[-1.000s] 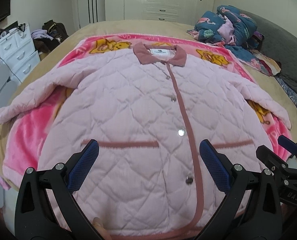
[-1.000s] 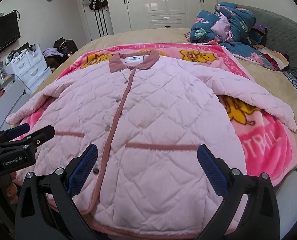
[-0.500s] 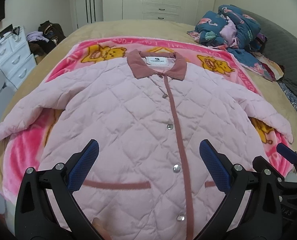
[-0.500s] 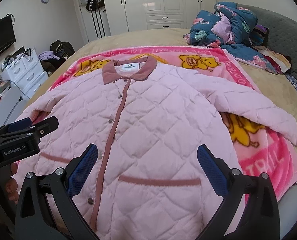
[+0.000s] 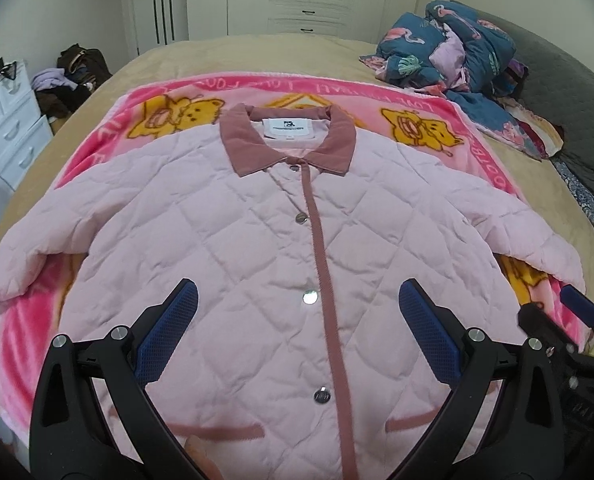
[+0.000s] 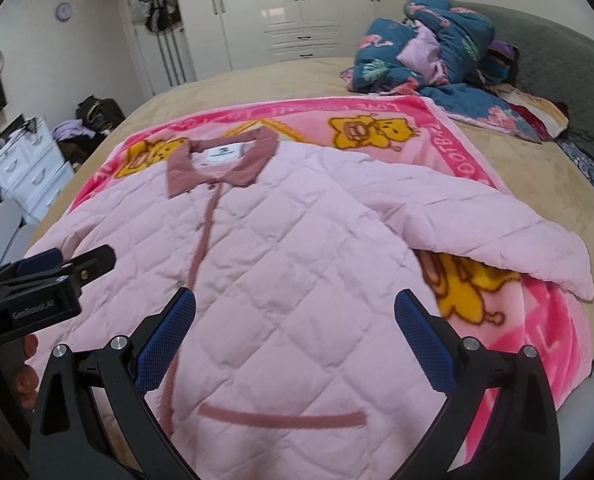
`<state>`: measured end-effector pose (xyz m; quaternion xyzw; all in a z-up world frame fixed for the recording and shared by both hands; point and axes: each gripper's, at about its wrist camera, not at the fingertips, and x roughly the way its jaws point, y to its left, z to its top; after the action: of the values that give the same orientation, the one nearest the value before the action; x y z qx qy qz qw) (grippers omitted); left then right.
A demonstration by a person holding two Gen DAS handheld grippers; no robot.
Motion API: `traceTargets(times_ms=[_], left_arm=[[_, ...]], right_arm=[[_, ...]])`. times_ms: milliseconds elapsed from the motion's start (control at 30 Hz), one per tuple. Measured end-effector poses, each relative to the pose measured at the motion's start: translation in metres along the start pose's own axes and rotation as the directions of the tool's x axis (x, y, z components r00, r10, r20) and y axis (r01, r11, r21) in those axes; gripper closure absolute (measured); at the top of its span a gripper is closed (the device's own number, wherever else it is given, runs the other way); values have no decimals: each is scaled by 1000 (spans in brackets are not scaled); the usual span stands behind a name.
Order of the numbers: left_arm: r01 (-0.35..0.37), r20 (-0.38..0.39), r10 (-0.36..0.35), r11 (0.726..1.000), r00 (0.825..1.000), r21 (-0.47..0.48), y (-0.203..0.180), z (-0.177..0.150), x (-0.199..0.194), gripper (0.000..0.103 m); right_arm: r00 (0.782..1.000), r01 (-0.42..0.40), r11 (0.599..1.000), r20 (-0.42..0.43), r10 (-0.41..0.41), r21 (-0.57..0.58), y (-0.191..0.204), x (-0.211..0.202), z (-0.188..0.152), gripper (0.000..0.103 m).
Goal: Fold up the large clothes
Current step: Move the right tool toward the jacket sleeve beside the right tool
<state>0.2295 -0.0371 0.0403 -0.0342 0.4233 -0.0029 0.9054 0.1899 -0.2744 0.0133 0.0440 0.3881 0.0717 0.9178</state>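
A pink quilted jacket [image 5: 257,240] with a dusty-rose collar and button placket lies flat, front up, on a pink cartoon blanket [image 5: 417,96]; it also shows in the right wrist view [image 6: 297,260]. Both sleeves spread out sideways. My left gripper [image 5: 297,332] is open and empty above the jacket's middle. My right gripper [image 6: 295,332] is open and empty above the jacket's right half. The right gripper shows at the right edge of the left wrist view [image 5: 569,328]; the left gripper shows at the left of the right wrist view [image 6: 45,280].
The blanket lies on a tan bed [image 5: 257,56]. A heap of blue patterned bedding [image 5: 449,48] sits at the far right by a grey headboard [image 5: 569,92]. White drawers [image 5: 5,128] and bags stand left of the bed. White wardrobes [image 6: 297,8] line the far wall.
Both grippers have moved forward over the jacket, toward its collar. The hem and lower pockets have slid under the views. Both stay open and empty.
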Motion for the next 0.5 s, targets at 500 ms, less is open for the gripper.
traceTargets(times_ms=[500], left_arm=[[-40, -73, 43, 998, 996, 45, -31, 19, 66, 9]], right_arm=[[988, 154, 960, -67, -142, 234, -120, 52, 7, 4]])
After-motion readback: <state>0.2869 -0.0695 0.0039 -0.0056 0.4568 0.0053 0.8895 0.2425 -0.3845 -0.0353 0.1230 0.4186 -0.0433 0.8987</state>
